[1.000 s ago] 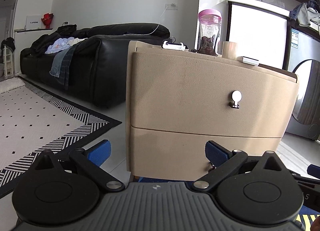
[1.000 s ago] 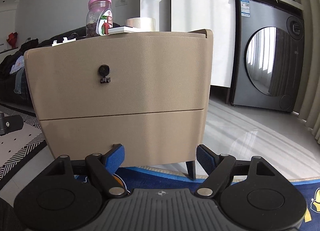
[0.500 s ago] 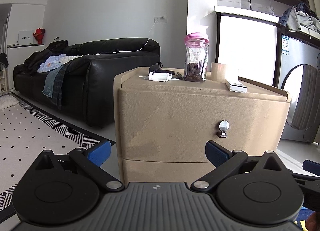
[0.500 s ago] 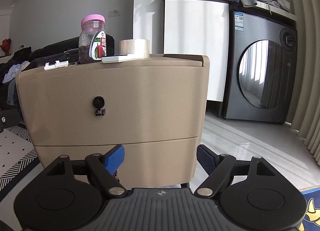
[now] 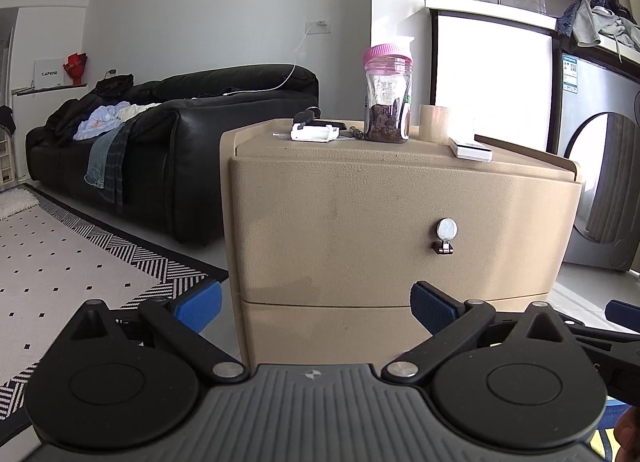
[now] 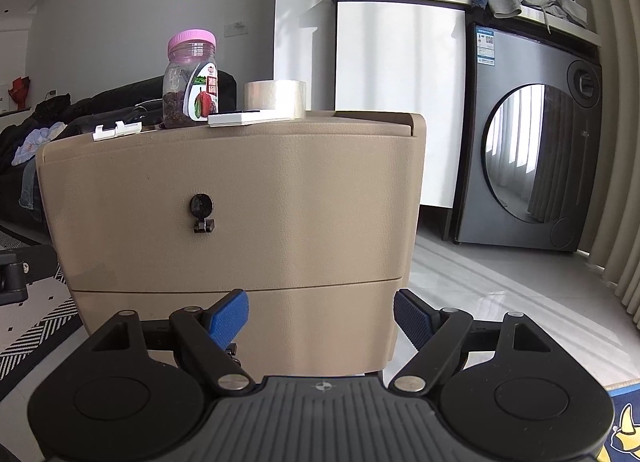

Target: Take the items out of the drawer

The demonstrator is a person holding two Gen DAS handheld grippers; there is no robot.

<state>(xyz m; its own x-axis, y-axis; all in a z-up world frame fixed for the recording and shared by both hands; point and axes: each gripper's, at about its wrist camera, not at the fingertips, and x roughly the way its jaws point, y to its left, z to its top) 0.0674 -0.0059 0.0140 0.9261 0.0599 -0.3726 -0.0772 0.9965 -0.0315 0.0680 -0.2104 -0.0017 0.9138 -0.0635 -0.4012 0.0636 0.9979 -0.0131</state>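
I am holding my left tool point(image 5: 314, 304) and my right tool point(image 6: 320, 312) side by side in front of a beige two-drawer nightstand point(image 5: 400, 214) — both are spread wide with nothing between their blue pads, and neither is touching the cabinet. The upper drawer point(image 6: 232, 206) and the lower drawer point(image 6: 312, 326) are both sitting flush and closed, so whatever is inside is hidden from me. A small round knob with a hanging pull point(image 6: 202, 211) is sitting near the middle of the upper drawer front; in my left view it is showing silver point(image 5: 445, 236), off toward the right edge of the front.

On the nightstand top, a pink-lidded jar point(image 5: 387, 96) with dark contents is standing upright toward the back edge. Just beside it on the right is a roll of clear tape point(image 6: 275, 99), and a flat white box point(image 6: 248, 118) is lying at the front edge before the roll. A white clip-like piece point(image 5: 314, 132) is lying toward the left edge, with what looks like a dark key fob point(image 5: 306, 115) behind it.

A black leather sofa point(image 5: 172, 150) with clothes piled on it is standing to the left, a patterned rug point(image 5: 72, 258) is lying before it, and a grey washing machine point(image 6: 528, 166) is standing to the right — well apart from the nightstand.
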